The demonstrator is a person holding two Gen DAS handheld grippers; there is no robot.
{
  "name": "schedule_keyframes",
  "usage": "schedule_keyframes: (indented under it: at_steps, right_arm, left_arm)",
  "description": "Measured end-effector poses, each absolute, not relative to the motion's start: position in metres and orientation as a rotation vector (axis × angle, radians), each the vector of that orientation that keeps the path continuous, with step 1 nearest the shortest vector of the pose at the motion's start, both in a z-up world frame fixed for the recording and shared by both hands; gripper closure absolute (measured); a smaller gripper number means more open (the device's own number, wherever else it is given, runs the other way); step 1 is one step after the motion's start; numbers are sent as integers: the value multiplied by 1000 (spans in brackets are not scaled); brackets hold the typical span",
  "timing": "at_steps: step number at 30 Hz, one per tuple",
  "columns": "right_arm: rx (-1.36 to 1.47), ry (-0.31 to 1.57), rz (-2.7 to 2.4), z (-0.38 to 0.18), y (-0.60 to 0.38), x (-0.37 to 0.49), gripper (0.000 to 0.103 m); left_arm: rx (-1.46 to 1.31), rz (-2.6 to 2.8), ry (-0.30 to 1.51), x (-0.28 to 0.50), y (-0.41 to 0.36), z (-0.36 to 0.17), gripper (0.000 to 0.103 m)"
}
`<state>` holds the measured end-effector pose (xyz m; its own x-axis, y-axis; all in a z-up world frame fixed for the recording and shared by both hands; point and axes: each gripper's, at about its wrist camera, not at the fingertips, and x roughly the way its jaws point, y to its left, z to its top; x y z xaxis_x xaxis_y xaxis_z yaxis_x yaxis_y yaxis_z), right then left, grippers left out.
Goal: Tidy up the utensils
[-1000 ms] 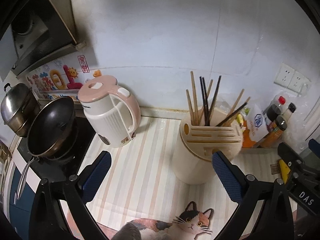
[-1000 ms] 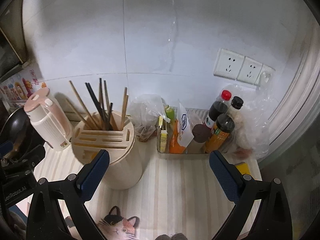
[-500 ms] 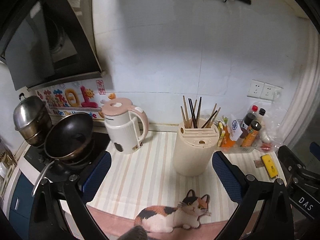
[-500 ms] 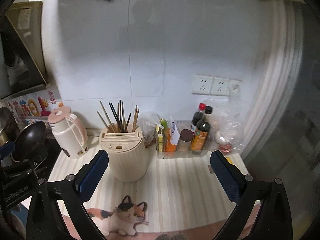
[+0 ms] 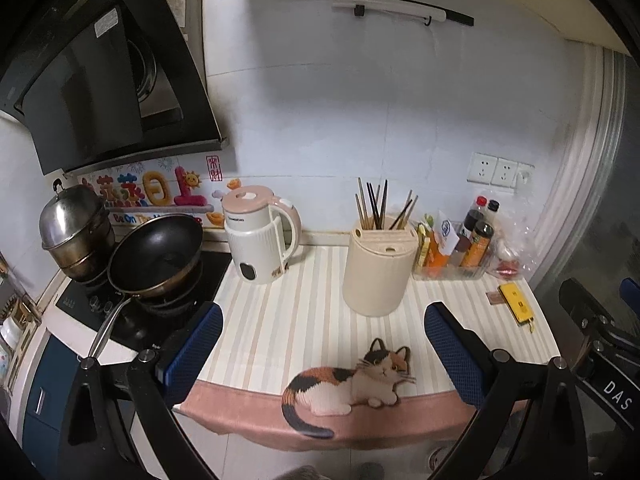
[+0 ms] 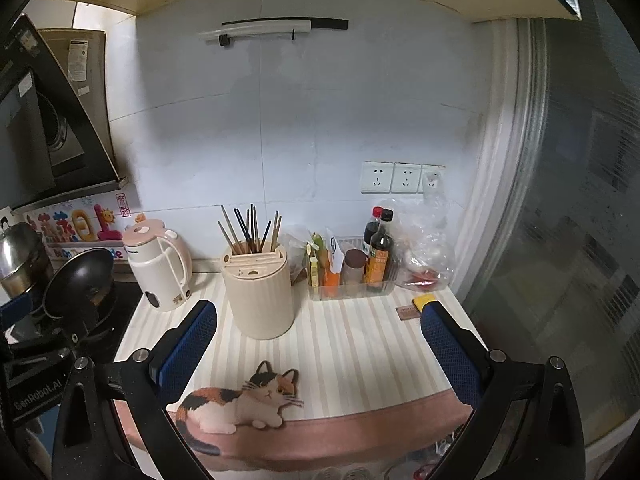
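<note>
While both claws hang wide apart and empty above the front edge of the striped mat, the cream utensil holder stands mid-counter with the chopsticks upright in its rear slot, their lower ends hidden inside. The left gripper and right gripper are well apart from it. Beside the holder, the condiment tray is partly masked by a crumpled plastic bag; the right finger cuts off a yellow object.
</note>
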<state>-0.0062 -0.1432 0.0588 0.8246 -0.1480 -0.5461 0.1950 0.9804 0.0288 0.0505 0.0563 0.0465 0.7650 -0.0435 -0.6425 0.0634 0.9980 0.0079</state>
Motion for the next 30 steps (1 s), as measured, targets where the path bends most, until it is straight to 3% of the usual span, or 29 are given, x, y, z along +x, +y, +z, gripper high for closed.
schedule_keyframes:
  at_steps: [30]
  right_arm:
    - [72,647,-155,47,-168,15,0]
  left_arm:
    - [54,26,777,58,33,30,0]
